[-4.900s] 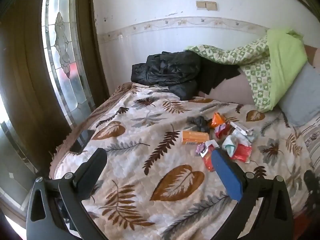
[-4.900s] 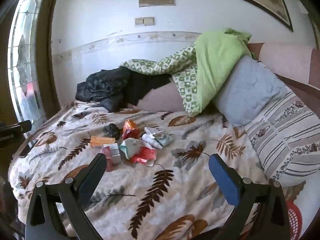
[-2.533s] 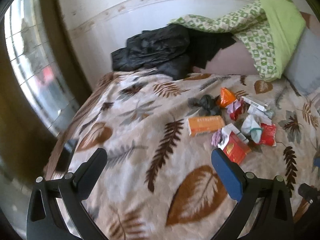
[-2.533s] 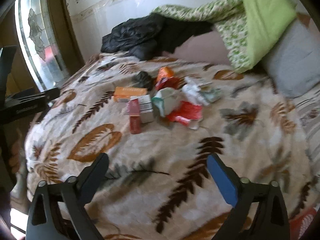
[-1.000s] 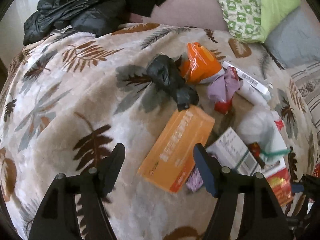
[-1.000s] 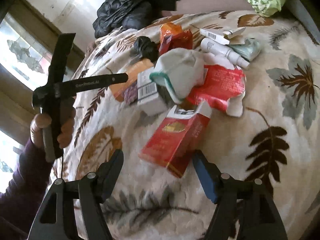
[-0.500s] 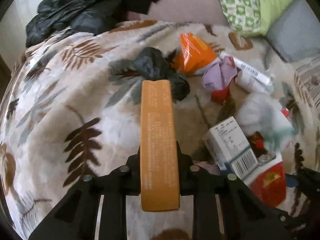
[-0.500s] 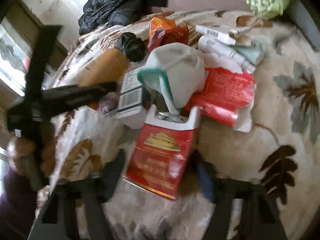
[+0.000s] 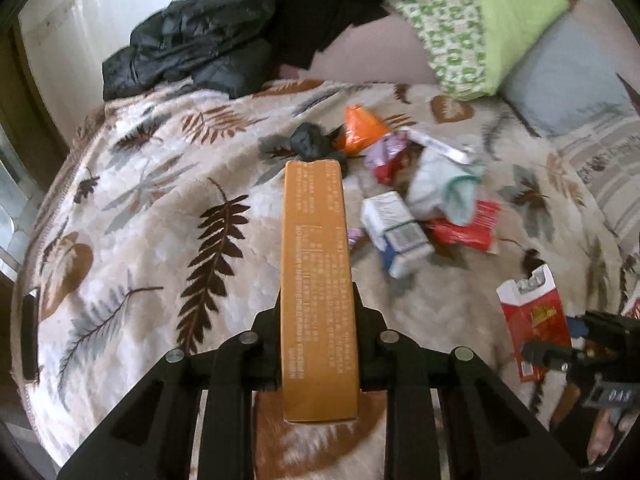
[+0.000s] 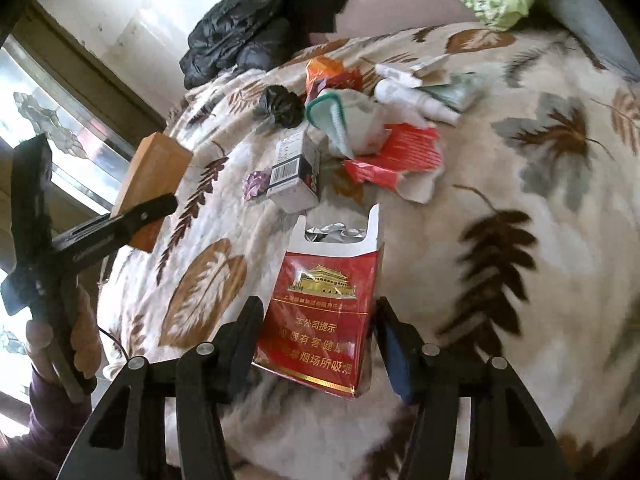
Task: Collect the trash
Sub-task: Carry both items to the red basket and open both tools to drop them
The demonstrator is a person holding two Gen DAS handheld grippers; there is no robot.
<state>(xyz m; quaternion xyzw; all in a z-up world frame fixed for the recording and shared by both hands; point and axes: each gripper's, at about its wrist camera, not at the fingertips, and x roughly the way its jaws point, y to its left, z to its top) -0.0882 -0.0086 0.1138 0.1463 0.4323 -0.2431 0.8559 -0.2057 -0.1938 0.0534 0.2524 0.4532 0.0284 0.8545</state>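
Bedspread (image 9: 168, 208) with a brown and grey leaf print fills most of both views, with a black jacket (image 9: 192, 48) bunched up at the far edge and a green quilt (image 9: 480, 20) plus a grey pillow (image 9: 568, 76) off to the right.

The trash pile sits roughly mid-bed: a red torn wrapper (image 10: 400, 156), a white cloth with green trim (image 10: 348, 120), a white and blue carton (image 9: 396, 236), an orange pouch (image 9: 362, 132), a black crumpled bag (image 10: 282, 106), a white tube (image 10: 416, 100) and a little purple wrapper (image 10: 256, 184).

Left gripper (image 9: 318, 332) is clamped tight on a long orange box (image 9: 316, 264). The box stands on its narrow edge between the jaws, pointing straight away from the camera, and it looks lifted clear of the bedspread. From the right wrist view you can see the person's hand (image 10: 60, 344) on the handle, over at the left edge of the bed.

Right gripper (image 10: 318, 332) has just been closing, and there's an open red cigarette pack (image 10: 324, 312) sitting between the jaws. Left finger looks right against the pack's side, the blue-padded one (image 10: 394, 356) seems to have a sliver of gap, so I honestly can't tell if it's really gripping. The pack is just nearer the camera than the rest of the pile.
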